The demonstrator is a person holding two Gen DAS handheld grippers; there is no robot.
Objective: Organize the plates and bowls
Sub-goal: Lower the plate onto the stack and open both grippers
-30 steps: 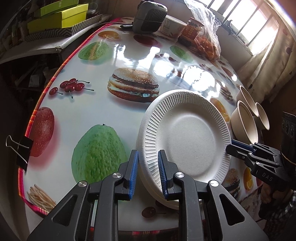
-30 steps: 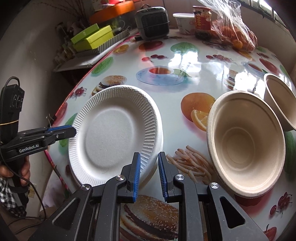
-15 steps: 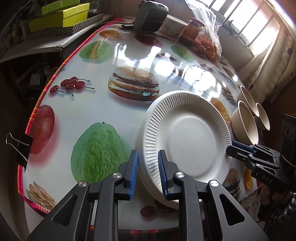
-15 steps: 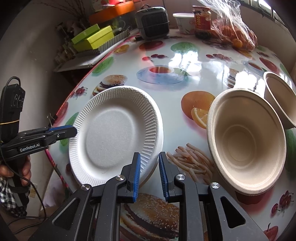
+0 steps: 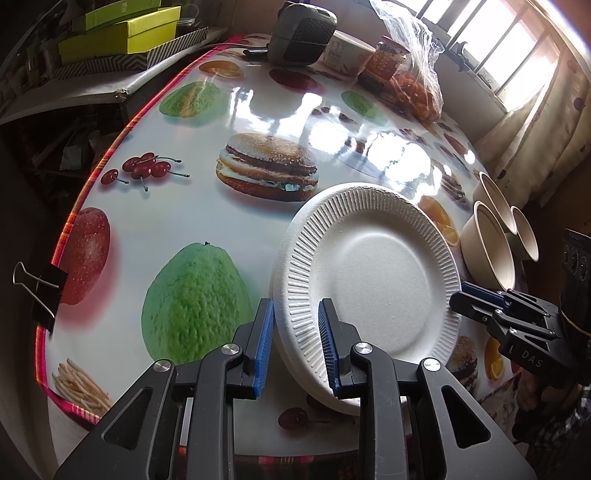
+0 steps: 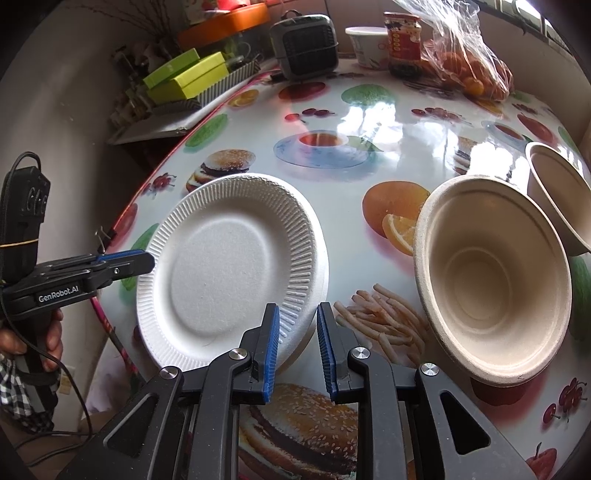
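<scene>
A stack of white ribbed paper plates (image 5: 373,273) lies at the near edge of the food-print table (image 5: 207,206). My left gripper (image 5: 295,306) straddles the stack's left rim, one pad outside it and one on the ribs; its jaws are opening. In the right wrist view the same plates (image 6: 221,266) sit left of centre, with the left gripper (image 6: 146,258) at their left rim. My right gripper (image 6: 297,310) hovers shut over the plates' near right edge, holding nothing. A tan pulp bowl (image 6: 491,280) stands to its right, with another bowl (image 6: 557,195) behind it.
At the far end stand a black box-shaped appliance (image 5: 301,33), a white tub (image 5: 343,55), a jar (image 5: 386,61) and a bag of oranges (image 5: 413,81). Green boxes (image 5: 122,33) lie on a side shelf. A binder clip (image 5: 44,291) pinches the cloth at the table's left edge.
The left gripper's pads stand slightly wider apart on the plate rim. Plates, bowls and both hands have stayed where they were.
</scene>
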